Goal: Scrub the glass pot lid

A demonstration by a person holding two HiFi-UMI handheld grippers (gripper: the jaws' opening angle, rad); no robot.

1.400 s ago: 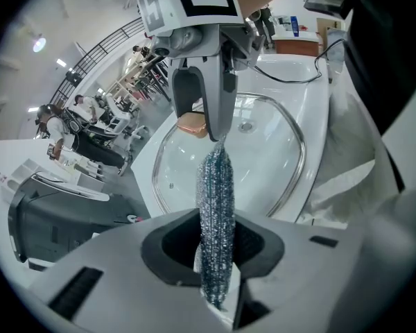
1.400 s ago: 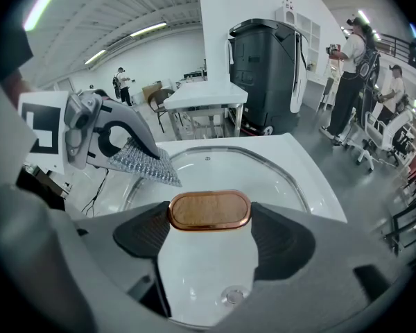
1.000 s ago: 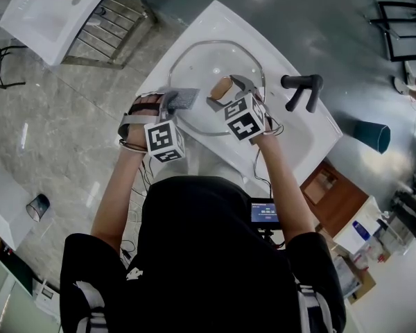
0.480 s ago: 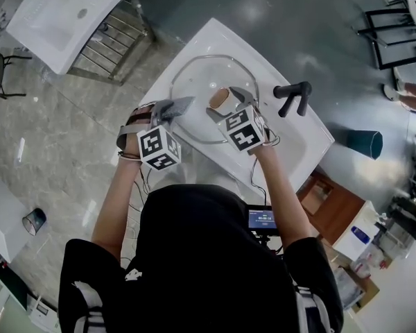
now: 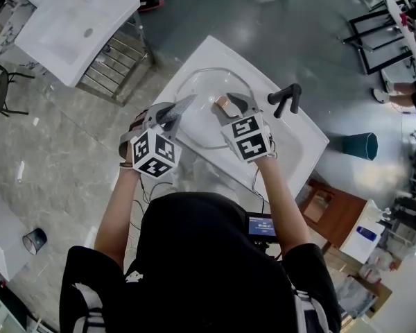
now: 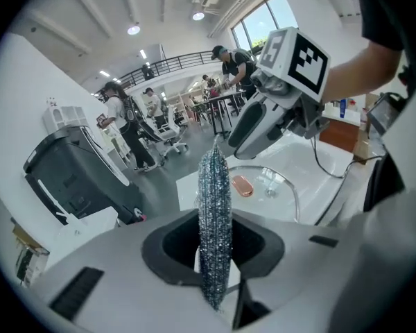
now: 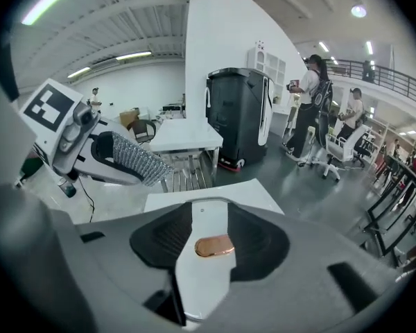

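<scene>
A second ago my right gripper (image 5: 227,105) stood wide open around the copper-coloured knob (image 5: 221,103) of the glass pot lid (image 5: 197,120). Now its jaws are closing on that knob. In the right gripper view the knob lies crosswise between the dark pads and fills the gap, with its ends meeting them. Both hands have also moved further out over the white basin (image 5: 295,148) since then.

The lid lies flat in the basin, knob upward, with the black tap (image 5: 286,98) just beyond its right edge.

My left gripper (image 5: 175,111) is clamped on a silvery scrub pad (image 5: 184,107). In the left gripper view the pad stands edge-on and upright between the jaws. It pokes out past the jaw tips, above the left rim of the lid. I cannot tell whether it touches the glass.

Both forearms reach forward from my body, roughly parallel, with the marker cubes facing up. The left hand is at the lid's left side and the right hand is over its middle. The two grippers point inward, towards each other.
</scene>
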